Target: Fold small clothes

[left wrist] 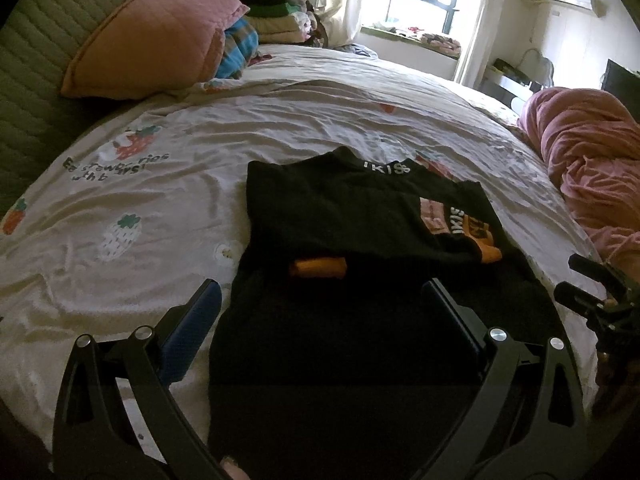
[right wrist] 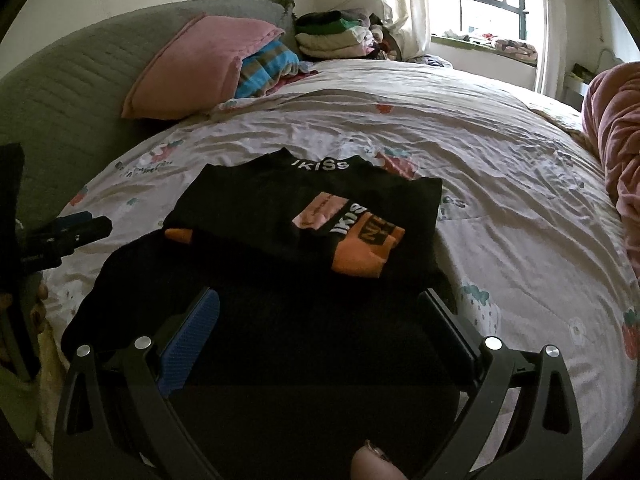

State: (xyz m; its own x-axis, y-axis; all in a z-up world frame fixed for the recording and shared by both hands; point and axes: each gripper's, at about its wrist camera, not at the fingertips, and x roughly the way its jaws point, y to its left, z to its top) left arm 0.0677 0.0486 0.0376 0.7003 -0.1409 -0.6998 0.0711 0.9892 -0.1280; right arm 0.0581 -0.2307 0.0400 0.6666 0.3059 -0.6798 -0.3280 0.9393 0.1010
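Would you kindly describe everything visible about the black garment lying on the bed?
The black garment is soft knit fabric, partly folded, lying flat on the strawberry-print bedsheet. White lettering marks its far collar edge, and orange, pink and black lettered patches show on a folded-in part. Its near portion spreads beneath both open hand-held grippers; neither is seen gripping it.

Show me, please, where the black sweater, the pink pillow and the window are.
black sweater [right wrist: 248,196]: right wrist view, upper folded body.
pink pillow [left wrist: 152,36]: left wrist view, centre of its face.
window [right wrist: 488,4]: right wrist view, bright panes.
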